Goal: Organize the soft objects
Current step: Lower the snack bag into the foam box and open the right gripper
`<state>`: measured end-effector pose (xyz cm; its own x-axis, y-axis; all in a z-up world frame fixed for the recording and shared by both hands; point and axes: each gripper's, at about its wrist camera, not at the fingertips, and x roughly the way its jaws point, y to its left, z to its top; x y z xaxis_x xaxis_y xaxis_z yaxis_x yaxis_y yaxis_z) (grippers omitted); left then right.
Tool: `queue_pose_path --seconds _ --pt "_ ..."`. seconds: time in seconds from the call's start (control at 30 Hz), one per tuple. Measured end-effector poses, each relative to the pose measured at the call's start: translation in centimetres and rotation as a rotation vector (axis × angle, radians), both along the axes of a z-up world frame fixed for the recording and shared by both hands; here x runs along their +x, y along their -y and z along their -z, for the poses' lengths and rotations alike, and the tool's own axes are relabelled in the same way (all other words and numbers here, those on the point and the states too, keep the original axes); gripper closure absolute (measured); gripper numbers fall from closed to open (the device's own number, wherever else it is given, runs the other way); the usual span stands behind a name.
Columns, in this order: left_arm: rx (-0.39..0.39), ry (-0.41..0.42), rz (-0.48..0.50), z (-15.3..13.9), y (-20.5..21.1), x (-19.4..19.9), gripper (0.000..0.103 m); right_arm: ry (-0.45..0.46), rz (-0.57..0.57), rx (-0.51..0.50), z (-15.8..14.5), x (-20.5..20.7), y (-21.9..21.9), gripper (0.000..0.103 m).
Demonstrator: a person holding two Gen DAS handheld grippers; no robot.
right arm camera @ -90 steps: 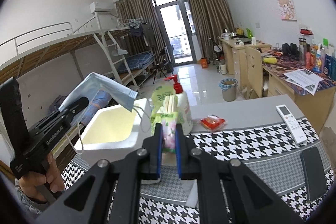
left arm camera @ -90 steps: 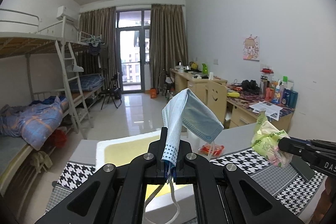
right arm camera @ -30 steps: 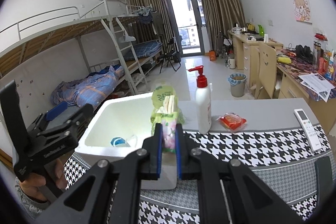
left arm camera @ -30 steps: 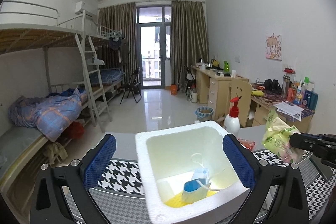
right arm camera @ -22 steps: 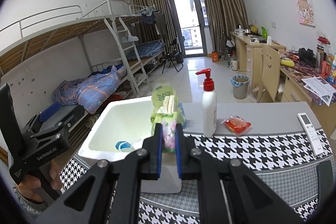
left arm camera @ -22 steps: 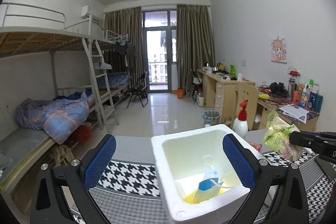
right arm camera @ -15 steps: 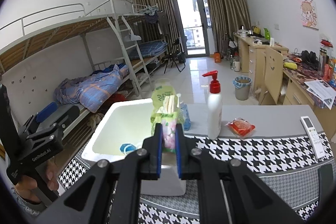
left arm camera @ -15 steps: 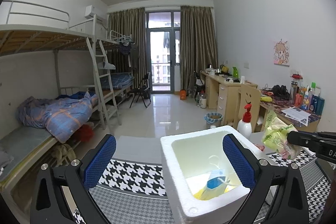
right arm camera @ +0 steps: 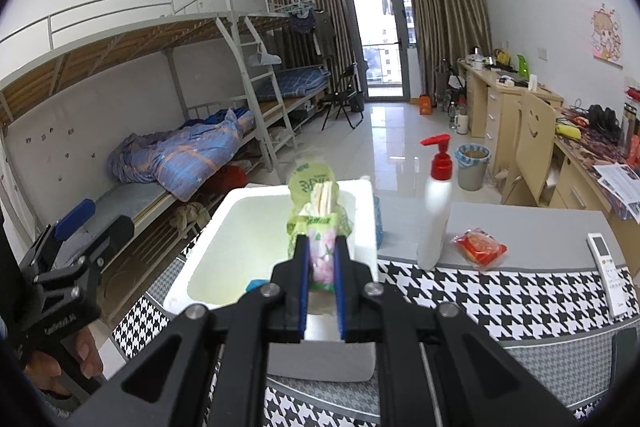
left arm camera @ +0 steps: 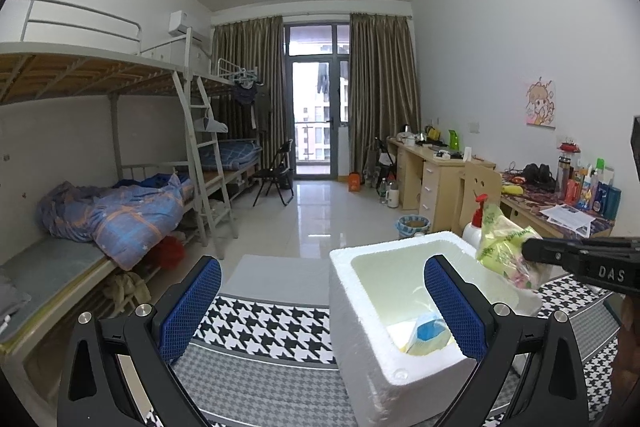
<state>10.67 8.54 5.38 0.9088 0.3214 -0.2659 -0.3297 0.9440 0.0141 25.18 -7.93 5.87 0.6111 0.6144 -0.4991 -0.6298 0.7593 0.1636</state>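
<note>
A white foam box [left arm camera: 400,359] stands on the houndstooth tablecloth; it also shows in the right wrist view [right arm camera: 240,227]. A blue face mask [left arm camera: 426,331] lies inside it, and a bit of it shows in the right wrist view [right arm camera: 256,283]. My left gripper [left arm camera: 322,307] is open and empty, left of and above the box. My right gripper [right arm camera: 322,261] is shut on a green tissue pack [right arm camera: 316,215] and holds it over the box's near rim; the pack also shows in the left wrist view [left arm camera: 502,251].
A white pump bottle with a red top [right arm camera: 436,211], a red snack packet [right arm camera: 480,247] and a white remote [right arm camera: 608,273] are on the table right of the box. A blue item [right arm camera: 378,223] stands behind the box. Bunk beds [left arm camera: 100,167] stand left, desks [left arm camera: 440,171] right.
My left gripper let the face mask go into the box, opened, and drew back to the left. My right gripper moved the tissue pack closer over the box.
</note>
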Motion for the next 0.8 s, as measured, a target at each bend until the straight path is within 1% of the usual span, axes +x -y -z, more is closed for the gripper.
queue_pose_path --seconds 0.13,0.27,0.53,0.8 --pt "-0.015 -0.009 -0.005 0.5 -0.5 -0.2 0.001 -0.005 -0.014 -0.015 0.1 0.1 -0.9 0.089" --pt "-0.011 -0.017 -0.008 1.1 -0.4 -0.4 0.001 -0.014 -0.029 -0.032 0.4 0.2 -1.9 0.089" --pt "-0.025 -0.037 0.015 2.0 -0.4 -0.8 0.001 -0.028 -0.034 -0.076 1.1 0.6 -3.9 0.089" --pt "-0.040 -0.048 0.032 2.5 -0.8 -1.1 0.001 -0.038 -0.032 -0.088 1.4 0.9 -5.0 0.089"
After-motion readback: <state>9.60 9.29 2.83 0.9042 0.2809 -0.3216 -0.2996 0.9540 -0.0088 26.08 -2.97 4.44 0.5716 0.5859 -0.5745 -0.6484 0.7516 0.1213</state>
